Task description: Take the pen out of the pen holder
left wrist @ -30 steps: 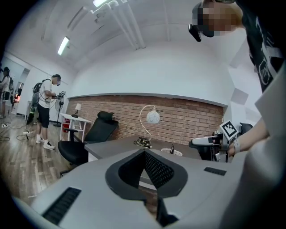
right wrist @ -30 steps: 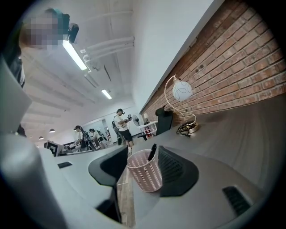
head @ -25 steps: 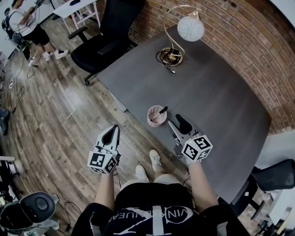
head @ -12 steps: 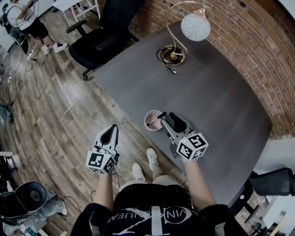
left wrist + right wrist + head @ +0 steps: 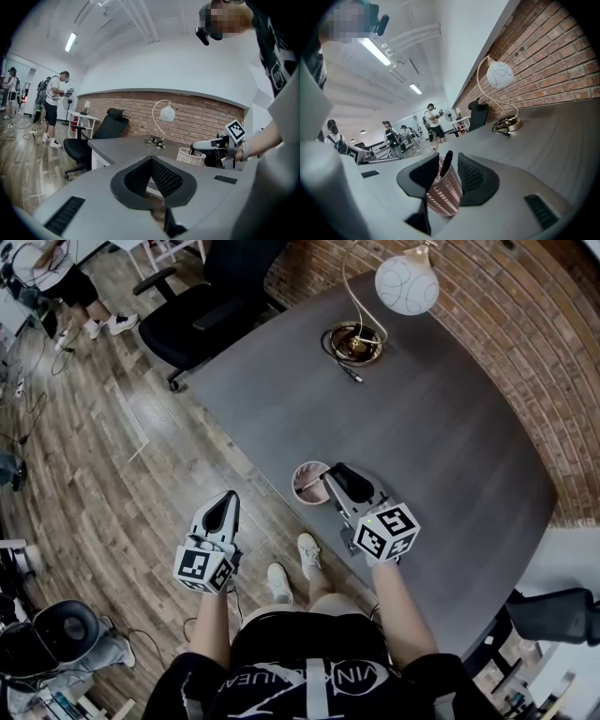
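A pink woven pen holder [image 5: 306,487] stands near the front edge of the grey table [image 5: 441,427]. A black pen [image 5: 446,163] leans in it. My right gripper [image 5: 330,475] is at the holder's right rim. In the right gripper view the pen's top and the holder [image 5: 445,192] sit between the closing jaws of the right gripper [image 5: 447,160], with a gap on each side of the pen. My left gripper [image 5: 228,499] hangs over the wooden floor, left of the table, its jaws shut and empty. The left gripper view shows the holder [image 5: 191,156] and the right gripper [image 5: 206,145] beyond it.
A curved lamp with a white globe [image 5: 405,282] and its brass base [image 5: 354,341] stand at the table's far end, with a cable beside it. A black office chair [image 5: 202,315] is on the floor to the left. A person [image 5: 56,277] stands farther off.
My right gripper has moved left up to the pen holder and its jaws have narrowed around the pen's top. The left gripper has barely shifted.
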Motion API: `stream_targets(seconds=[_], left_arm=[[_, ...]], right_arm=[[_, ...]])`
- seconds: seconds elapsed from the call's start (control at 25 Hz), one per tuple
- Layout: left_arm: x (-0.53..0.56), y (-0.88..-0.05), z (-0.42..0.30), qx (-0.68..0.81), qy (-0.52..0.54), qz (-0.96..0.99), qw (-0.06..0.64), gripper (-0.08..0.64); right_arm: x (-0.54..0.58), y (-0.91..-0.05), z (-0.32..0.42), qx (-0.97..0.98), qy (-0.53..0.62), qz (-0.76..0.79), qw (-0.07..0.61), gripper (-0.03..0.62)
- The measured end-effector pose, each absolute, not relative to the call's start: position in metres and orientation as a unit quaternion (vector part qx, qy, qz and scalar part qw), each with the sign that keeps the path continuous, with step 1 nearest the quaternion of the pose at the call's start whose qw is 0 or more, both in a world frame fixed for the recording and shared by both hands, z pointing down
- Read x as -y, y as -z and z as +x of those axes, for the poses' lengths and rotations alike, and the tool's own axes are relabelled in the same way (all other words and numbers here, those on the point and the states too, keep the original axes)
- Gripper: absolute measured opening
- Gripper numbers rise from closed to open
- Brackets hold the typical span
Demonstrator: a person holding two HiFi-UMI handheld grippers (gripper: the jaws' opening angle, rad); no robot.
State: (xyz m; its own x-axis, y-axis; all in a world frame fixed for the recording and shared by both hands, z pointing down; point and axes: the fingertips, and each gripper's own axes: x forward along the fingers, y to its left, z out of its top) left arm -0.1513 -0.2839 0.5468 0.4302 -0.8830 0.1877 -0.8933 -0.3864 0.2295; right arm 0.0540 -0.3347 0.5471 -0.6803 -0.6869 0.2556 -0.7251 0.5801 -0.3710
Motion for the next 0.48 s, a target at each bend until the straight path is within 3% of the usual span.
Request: stream_targets(seconds=[0.48], left_arm=[[0.2793,-0.5531,-0.1473,0.534,-0.022,0.83,0.159,0.012]], right_arm=[[0.3358,-0.5462,0.0526,0.891,-0.213,0.397,0.047,0.073]])
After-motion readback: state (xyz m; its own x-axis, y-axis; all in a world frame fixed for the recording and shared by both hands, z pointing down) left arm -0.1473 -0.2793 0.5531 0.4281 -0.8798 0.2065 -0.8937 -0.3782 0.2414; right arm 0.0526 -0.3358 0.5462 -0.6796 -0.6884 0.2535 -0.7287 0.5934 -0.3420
